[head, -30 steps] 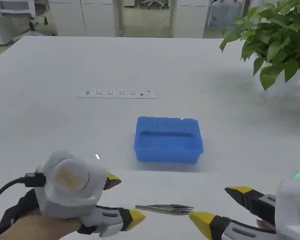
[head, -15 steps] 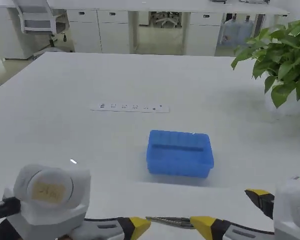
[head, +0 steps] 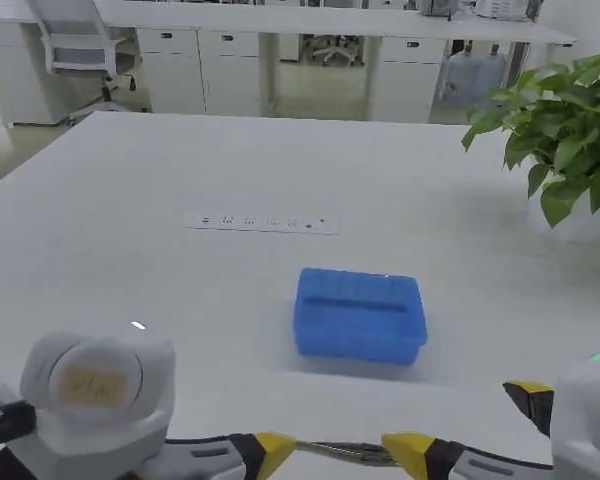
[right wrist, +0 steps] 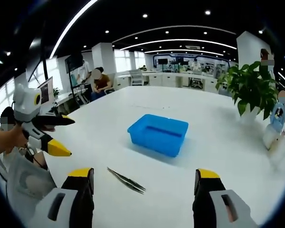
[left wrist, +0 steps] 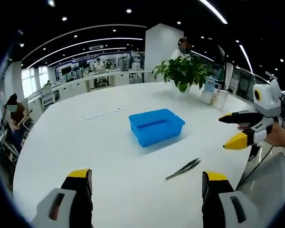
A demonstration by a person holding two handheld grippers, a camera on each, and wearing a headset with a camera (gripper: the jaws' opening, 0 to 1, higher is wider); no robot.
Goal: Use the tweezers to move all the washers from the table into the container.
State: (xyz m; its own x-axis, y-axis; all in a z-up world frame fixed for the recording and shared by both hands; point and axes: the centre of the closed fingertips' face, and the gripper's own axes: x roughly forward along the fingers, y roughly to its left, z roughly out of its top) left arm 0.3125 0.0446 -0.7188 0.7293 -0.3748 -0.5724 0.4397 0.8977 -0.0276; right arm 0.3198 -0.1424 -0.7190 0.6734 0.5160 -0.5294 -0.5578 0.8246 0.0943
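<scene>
Thin metal tweezers (left wrist: 183, 168) lie flat on the white table (head: 180, 280), in front of the blue container (head: 360, 315). In the head view the tweezers (head: 345, 452) rest at the bottom edge, between a yellow fingertip (head: 270, 448) of my left gripper and my right gripper (head: 460, 418). My left gripper (left wrist: 145, 178) is open, the tweezers just ahead and to its right. My right gripper (right wrist: 142, 175) is open too, with the tweezers (right wrist: 126, 180) just ahead, slightly left. Neither touches them. A tiny bright speck (head: 138, 326) lies on the table at left; I cannot tell what it is.
A white power strip (head: 260, 222) lies flat beyond the container. A potted plant (head: 570, 120) stands at the right edge of the table. People sit at desks (right wrist: 102, 78) far behind. The blue container (right wrist: 157, 133) looks empty.
The head camera has tilted up, so everything sits lower in the picture. My left gripper has shifted a little left. Both grippers stay open and the tweezers have not moved.
</scene>
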